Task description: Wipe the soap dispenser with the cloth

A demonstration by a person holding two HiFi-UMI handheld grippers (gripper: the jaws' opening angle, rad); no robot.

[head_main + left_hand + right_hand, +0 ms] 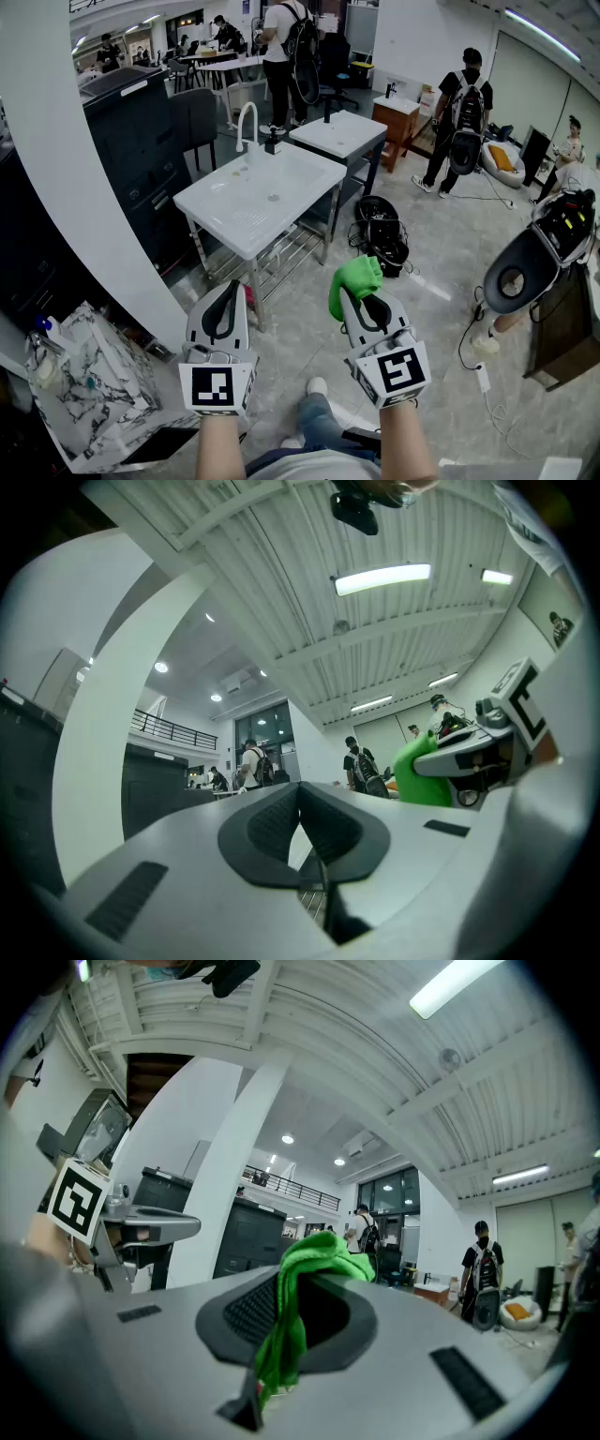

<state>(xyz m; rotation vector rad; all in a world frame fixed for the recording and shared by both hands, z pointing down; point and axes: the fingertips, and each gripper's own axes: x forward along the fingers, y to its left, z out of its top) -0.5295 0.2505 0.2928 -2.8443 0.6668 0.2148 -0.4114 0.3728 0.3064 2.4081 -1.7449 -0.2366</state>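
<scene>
A black soap dispenser (273,142) stands at the back edge of a white sink table (225,211), next to a white faucet (246,120). It is well ahead of both grippers. My left gripper (231,289) is held out in the air, shut and empty; in the left gripper view its pads (281,825) meet. My right gripper (360,292) is shut on a bright green cloth (354,277), which bunches over the jaw tips. In the right gripper view the cloth (298,1302) hangs between the pads. The cloth (418,771) also shows at the right of the left gripper view.
A second white sink table (342,133) stands behind the first. A white pillar (70,187) and dark cabinets (141,141) are at the left. A black bag (380,234) and cables lie on the floor. Several people stand further back.
</scene>
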